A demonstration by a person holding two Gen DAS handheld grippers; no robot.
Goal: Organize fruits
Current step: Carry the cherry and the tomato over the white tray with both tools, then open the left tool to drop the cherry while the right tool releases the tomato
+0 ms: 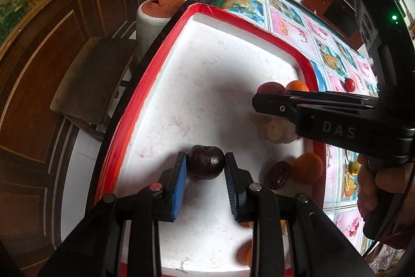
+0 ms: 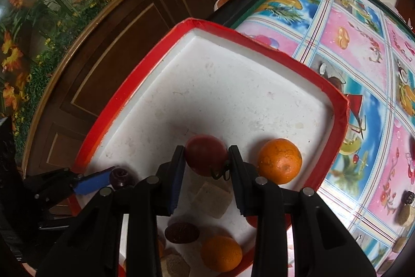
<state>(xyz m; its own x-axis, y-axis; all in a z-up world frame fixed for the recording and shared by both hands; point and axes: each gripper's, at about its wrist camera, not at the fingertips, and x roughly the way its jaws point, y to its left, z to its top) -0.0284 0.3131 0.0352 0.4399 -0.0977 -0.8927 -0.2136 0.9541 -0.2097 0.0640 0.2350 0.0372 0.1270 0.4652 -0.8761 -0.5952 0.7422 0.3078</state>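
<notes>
Your left hand-held gripper (image 1: 205, 166) sits low over the near part of the white tray with the red rim (image 1: 145, 85), and the dark plum (image 1: 206, 162) lies right between its blue pads (image 1: 180, 181). The left pad touches the plum's side, while the right pad stands just beside it; whether that side presses on the fruit cannot be told, so the jaws are narrow around the plum rather than plainly clamped. The plum rests on the tray floor. To its right lie a dark reddish-brown fruit (image 1: 278, 175) and an orange (image 1: 308, 168), touching each other near the tray's right rim. Your right hand-held gripper (image 2: 206, 160) reaches in from the right, farther into the tray, and its jaws are closed narrow on a red tomato (image 2: 206, 157) with a green stem at its near side; both fingers touch the tomato's flanks. A second orange (image 2: 280, 160) lies just right of that tomato, close to the rim. Beneath the right hand-held gripper you can see pale tan cubes (image 2: 214, 199) on the tray floor. The tray stands on the desk (image 2: 363, 85), which is covered with a pink and blue fruit-print cloth, and a small red fruit (image 1: 349, 85) lies on that cloth outside the tray, to the far right.
</notes>
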